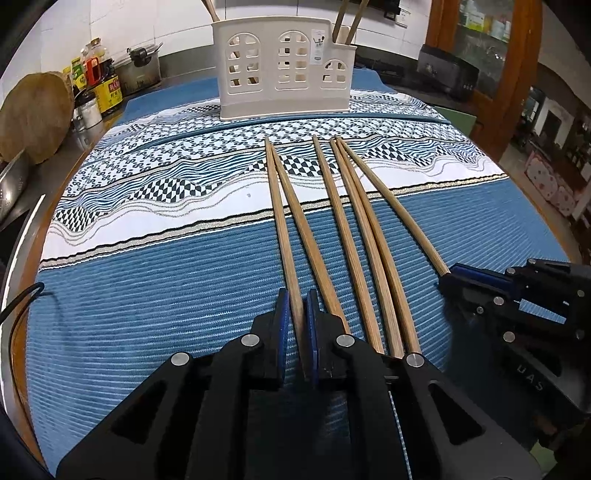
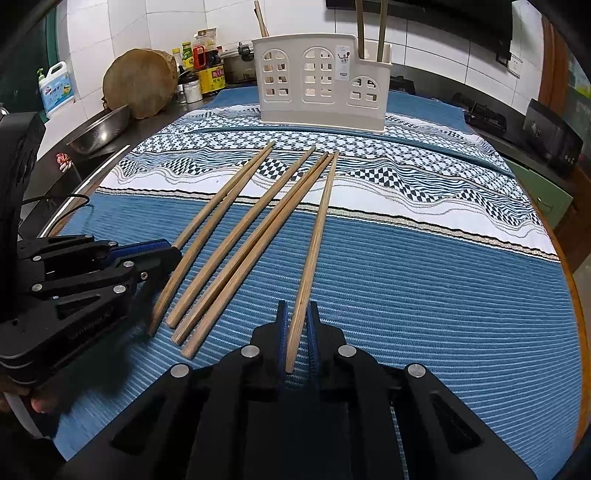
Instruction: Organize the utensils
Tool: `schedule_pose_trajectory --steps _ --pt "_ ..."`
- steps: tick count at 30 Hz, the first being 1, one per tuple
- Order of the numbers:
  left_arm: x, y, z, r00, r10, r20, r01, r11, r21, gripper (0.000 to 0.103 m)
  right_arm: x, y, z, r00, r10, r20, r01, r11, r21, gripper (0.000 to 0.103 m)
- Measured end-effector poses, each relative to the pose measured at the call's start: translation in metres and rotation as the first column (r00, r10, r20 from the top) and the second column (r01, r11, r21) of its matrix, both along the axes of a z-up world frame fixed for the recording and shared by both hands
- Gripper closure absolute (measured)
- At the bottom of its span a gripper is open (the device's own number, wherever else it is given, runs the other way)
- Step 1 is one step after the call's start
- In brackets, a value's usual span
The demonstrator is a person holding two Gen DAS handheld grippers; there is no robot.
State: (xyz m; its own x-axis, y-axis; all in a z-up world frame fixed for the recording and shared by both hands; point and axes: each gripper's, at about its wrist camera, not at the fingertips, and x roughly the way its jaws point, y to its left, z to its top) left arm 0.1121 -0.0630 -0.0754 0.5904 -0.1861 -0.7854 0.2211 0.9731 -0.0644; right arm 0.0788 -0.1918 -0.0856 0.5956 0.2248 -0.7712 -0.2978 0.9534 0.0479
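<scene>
**A:** Where do the chopsticks lie relative to the two tongs?

**B:** Five wooden chopsticks lie on the blue patterned cloth (image 1: pixel 147 295), thick ends toward the cameras, tips toward the white utensil holder (image 1: pixel 282 70) at the far side of the cloth. The leftmost chopstick (image 1: pixel 282 236) runs straight into the left gripper (image 1: pixel 297 321): its thick end sits between the two blue pads, one pad on each side of it.

**A:** Pinching it?

**B:** The jaws stand narrowly apart around the stick with thin slivers of gap showing beside it, so I cannot tell whether they press on it. The second chopstick (image 1: pixel 306 236) passes just right of the right-hand pad.

**A:** And the other tong?

**B:** The right gripper (image 2: pixel 297 332) frames the rightmost chopstick (image 2: pixel 314 251) the same way, butt end between the blue pads, jaws slightly parted around it; contact is again unclear. The middle three chopsticks (image 2: pixel 236 254) lie to its left, between the two tools.

**A:** Anything already in the holder?

**B:** Two wooden handles (image 2: pixel 371 29) stand upright in its low right compartment, and another pokes up behind its left end.
</scene>
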Motion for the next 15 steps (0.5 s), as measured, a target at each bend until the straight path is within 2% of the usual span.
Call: schedule_pose_trajectory --steps 7,15 --pt "0.0 0.003 0.007 1.0 0.01 0.015 -0.01 1.0 -0.02 0.097 -0.002 -0.005 0.011 1.0 -0.011 0.029 0.011 1.0 0.009 0.094" --pt "0.001 0.016 0.043 0.993 0.035 0.111 -0.029 0.998 -0.052 0.098 0.001 -0.018 0.065 0.988 -0.005 0.155 0.0 1.0 0.031 0.095"
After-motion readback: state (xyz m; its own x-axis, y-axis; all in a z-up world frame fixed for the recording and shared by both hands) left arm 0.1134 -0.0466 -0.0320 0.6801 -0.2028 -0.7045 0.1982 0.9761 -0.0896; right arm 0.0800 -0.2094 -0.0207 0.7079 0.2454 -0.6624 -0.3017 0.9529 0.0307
